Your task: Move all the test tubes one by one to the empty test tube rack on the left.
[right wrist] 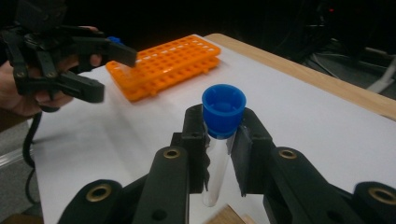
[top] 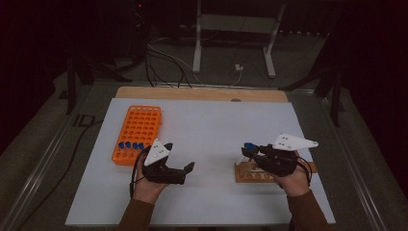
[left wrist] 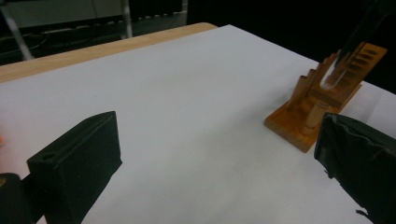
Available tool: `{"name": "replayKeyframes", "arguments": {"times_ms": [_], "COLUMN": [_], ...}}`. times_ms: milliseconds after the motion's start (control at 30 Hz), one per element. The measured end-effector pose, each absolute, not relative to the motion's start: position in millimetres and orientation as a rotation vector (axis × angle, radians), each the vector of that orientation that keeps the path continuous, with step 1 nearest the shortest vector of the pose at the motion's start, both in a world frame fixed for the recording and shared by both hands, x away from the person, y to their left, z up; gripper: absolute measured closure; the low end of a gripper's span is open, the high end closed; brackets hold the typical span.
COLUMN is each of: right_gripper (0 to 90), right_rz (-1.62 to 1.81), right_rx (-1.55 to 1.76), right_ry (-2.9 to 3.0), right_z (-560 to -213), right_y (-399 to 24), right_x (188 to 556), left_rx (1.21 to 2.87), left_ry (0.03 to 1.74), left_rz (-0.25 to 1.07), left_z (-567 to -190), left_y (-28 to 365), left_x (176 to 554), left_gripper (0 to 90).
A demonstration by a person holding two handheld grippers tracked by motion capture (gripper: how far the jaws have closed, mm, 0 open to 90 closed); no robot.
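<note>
My right gripper (right wrist: pixel 223 142) is shut on a clear test tube (right wrist: pixel 215 172) just under its blue cap (right wrist: pixel 224 108), holding it upright above the wooden rack (right wrist: pixel 227 217). In the high view that gripper (top: pixel 248 150) hangs over the left end of the wooden rack (top: pixel 255 174) with the blue cap (top: pixel 249 145) showing. My left gripper (top: pixel 179 156) is open and holds nothing, right of the orange rack (top: pixel 137 130). Its own view has the jaws spread wide around bare white sheet (left wrist: pixel 219 158), facing the wooden rack (left wrist: pixel 322 100) and the tube's rounded bottom (left wrist: pixel 332 77).
Several blue-capped tubes (top: pixel 131 145) stand in the near rows of the orange rack (right wrist: pixel 168 63). The white sheet (top: pixel 207 125) covers a wooden table. A metal stand (top: pixel 231 38) and cables lie on the floor beyond. My left gripper (right wrist: pixel 100 70) and hand appear across the sheet.
</note>
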State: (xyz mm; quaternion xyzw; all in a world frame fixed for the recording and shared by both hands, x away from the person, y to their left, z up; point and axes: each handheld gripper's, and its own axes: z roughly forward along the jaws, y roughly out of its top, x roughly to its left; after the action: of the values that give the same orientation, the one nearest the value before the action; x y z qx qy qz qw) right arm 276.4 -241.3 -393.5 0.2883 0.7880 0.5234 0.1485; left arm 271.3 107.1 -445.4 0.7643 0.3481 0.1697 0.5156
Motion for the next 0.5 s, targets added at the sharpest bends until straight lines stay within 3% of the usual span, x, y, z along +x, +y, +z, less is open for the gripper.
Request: {"name": "replayKeyframes", "arguments": {"times_ms": [500], "right_gripper": [76.8], "right_rz": [1.524], "right_rx": [0.813], "right_ry": [2.331], "right_z": [-404.9], "right_y": [-197.5], "right_x": [283.3], "left_rx": [1.873], "left_ry": [0.777], "left_rz": [0.398], "left_z": [-449.2], "left_y": [64.5], "left_x": [270.6], "left_gripper": [1.8]}}
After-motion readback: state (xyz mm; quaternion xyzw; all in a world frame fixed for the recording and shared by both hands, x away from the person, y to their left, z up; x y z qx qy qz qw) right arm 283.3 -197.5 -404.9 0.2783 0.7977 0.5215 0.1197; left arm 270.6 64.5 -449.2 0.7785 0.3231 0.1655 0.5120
